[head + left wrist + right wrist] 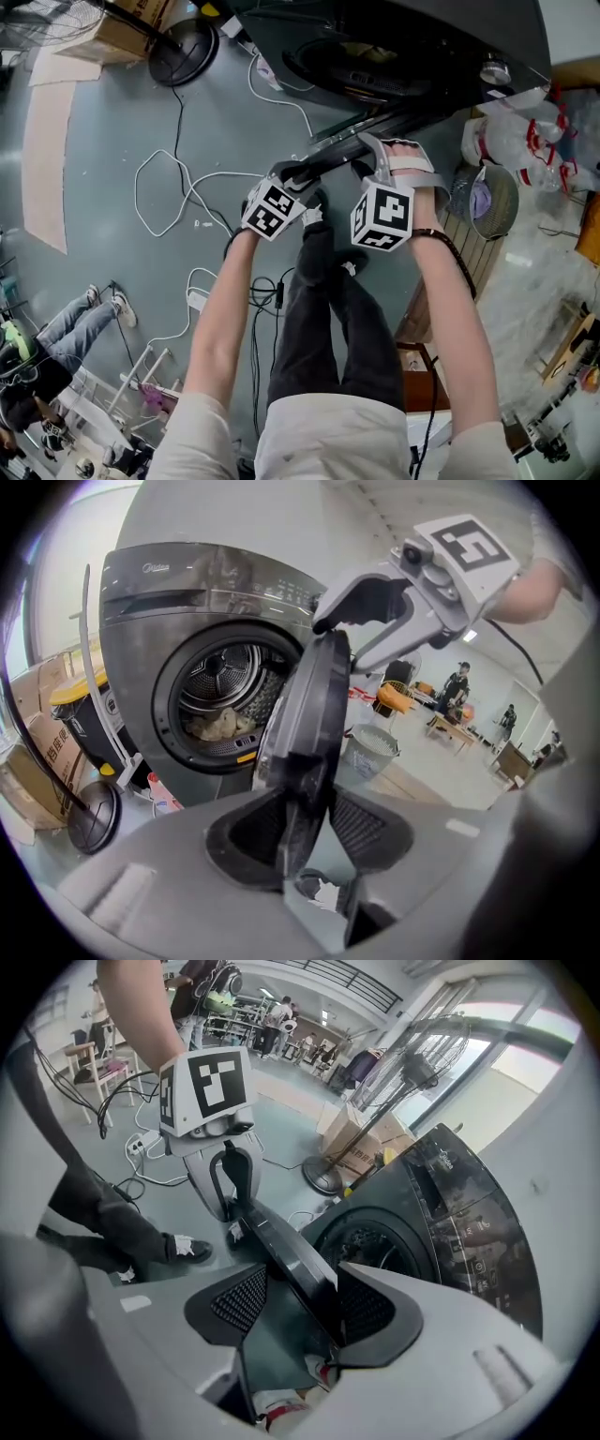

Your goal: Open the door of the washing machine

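Washer (169, 630) is dark grey, front-loading. Its door (309, 724) is already swung clear of the opening and is seen edge-on in both gripper views. The drum (220, 682) is exposed, with pale laundry (220, 726) inside.

Left tool (307, 829) is narrowed onto the door rim, with both pads on it. Right tool (298, 1307) grips further along the same rim. Its jaws stand wide, and the door lies against the washer-side pad with what looks like a gap to the other pad. In the head view both tools sit side by side at the rim, arms stretched forward.

Writing:
- A small script logo (164, 567) at the top left of the washer front is too small to read.
- The control panel (478, 1232) has icons and fine print, which are unreadable.
- A cardboard box (42, 752) to the left of the washer has printed characters I can't make out.
- Each marker cube (382, 216) carries black-and-white square codes and no text.

Other things in view:
- A round fan base (94, 817) is on the floor left of the washer.
- A mesh basket (370, 747) sits beyond the door.
- White cables (164, 192) loop over the grey floor, with a power strip (197, 300) near them.
- The person's black trousers (328, 319) are below the tools.
- People and tables are far off in the hall.
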`<act>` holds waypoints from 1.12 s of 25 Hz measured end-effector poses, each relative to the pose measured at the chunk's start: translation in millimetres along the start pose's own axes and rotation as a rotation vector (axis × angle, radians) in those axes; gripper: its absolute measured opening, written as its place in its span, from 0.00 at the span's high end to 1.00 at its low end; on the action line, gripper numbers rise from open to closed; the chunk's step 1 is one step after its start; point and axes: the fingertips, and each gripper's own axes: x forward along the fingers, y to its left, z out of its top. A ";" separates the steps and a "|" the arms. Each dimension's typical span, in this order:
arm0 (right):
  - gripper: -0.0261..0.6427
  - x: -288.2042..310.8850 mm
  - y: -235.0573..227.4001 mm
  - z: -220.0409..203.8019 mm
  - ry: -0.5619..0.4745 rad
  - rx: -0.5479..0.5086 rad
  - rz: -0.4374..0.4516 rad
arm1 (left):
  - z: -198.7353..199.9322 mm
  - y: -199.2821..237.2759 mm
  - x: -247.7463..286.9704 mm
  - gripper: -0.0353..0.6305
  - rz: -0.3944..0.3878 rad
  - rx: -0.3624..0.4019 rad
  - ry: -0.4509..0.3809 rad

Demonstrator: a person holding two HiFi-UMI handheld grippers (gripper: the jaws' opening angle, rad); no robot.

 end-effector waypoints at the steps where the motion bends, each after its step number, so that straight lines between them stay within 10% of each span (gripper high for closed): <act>1: 0.65 -2.6 4.8 -2.2 0.000 -0.008 0.005 | -2.5 -7.2 0.5 0.65 -0.004 0.005 0.005; 21: 0.63 -52.5 52.6 -49.6 0.069 -0.179 0.007 | -13.5 -125.6 14.0 0.69 -0.184 0.106 0.061; 28: 0.59 -79.8 73.0 -69.0 0.055 0.006 -0.051 | -17.6 -172.3 21.4 0.68 -0.314 0.197 0.110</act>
